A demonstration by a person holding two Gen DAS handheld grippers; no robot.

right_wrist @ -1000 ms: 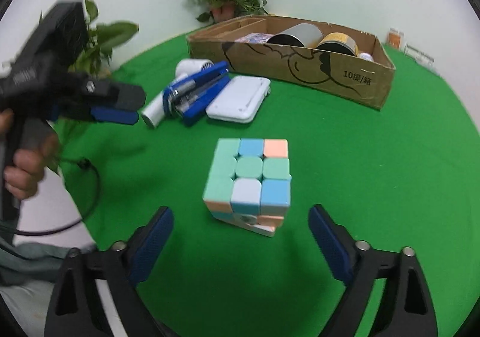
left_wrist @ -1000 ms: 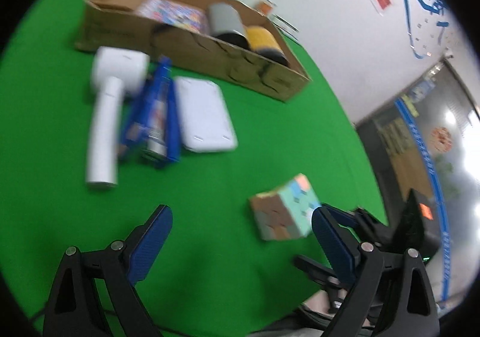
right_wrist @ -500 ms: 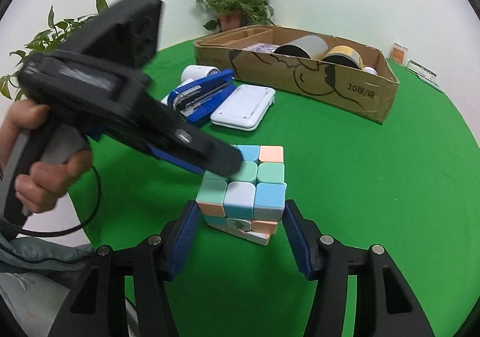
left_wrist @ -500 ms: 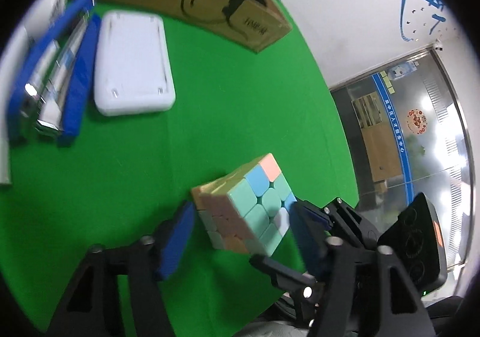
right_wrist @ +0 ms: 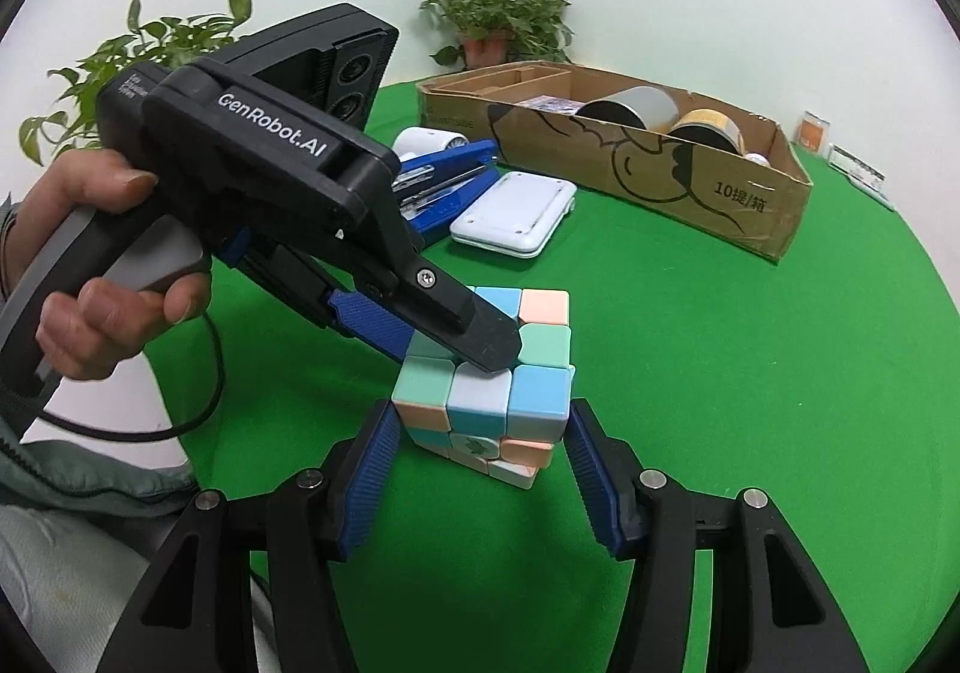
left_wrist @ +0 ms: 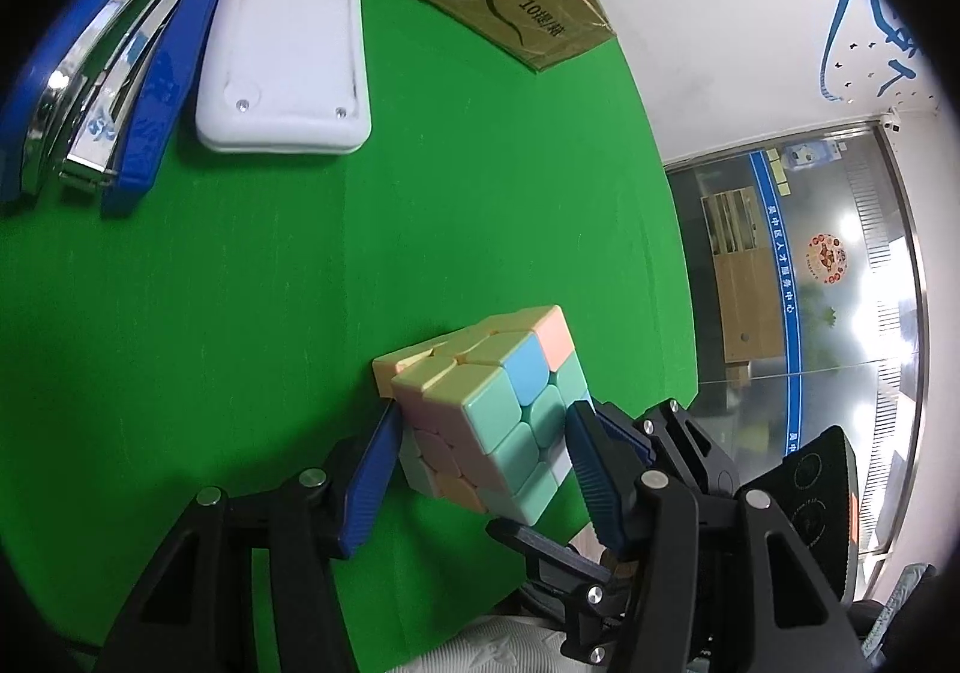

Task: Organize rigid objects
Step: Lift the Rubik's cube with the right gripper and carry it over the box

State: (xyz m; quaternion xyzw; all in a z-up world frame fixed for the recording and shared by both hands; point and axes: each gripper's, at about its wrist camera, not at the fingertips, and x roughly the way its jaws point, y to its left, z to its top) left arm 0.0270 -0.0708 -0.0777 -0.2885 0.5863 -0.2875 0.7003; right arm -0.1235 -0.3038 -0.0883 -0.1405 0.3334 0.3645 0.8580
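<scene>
A pastel puzzle cube (right_wrist: 480, 403) stands on the green cloth (right_wrist: 720, 403) near the front edge. My right gripper (right_wrist: 480, 469) is shut on its lower layers, one blue pad on each side. My left gripper (left_wrist: 486, 469) comes in from the left, tilted down, and is shut on the cube (left_wrist: 498, 421) across its upper part. In the right wrist view the left gripper (right_wrist: 444, 340) lies over the cube's top, held by a person's hand (right_wrist: 102, 313). The cube's layers sit slightly twisted out of line.
Further back lie a white flat case (right_wrist: 510, 214), a blue stapler (right_wrist: 444, 187) and a white cylinder-headed device (right_wrist: 426, 142). Behind them stands a cardboard box (right_wrist: 660, 181) with cans inside. Potted plants (right_wrist: 498, 19) stand at the table's far edge. A cable (right_wrist: 150, 433) trails from the left gripper.
The left gripper swung in and down from beside the cube onto it. Both grippers closed from wide open onto the cube, and have held still for the last half second.
</scene>
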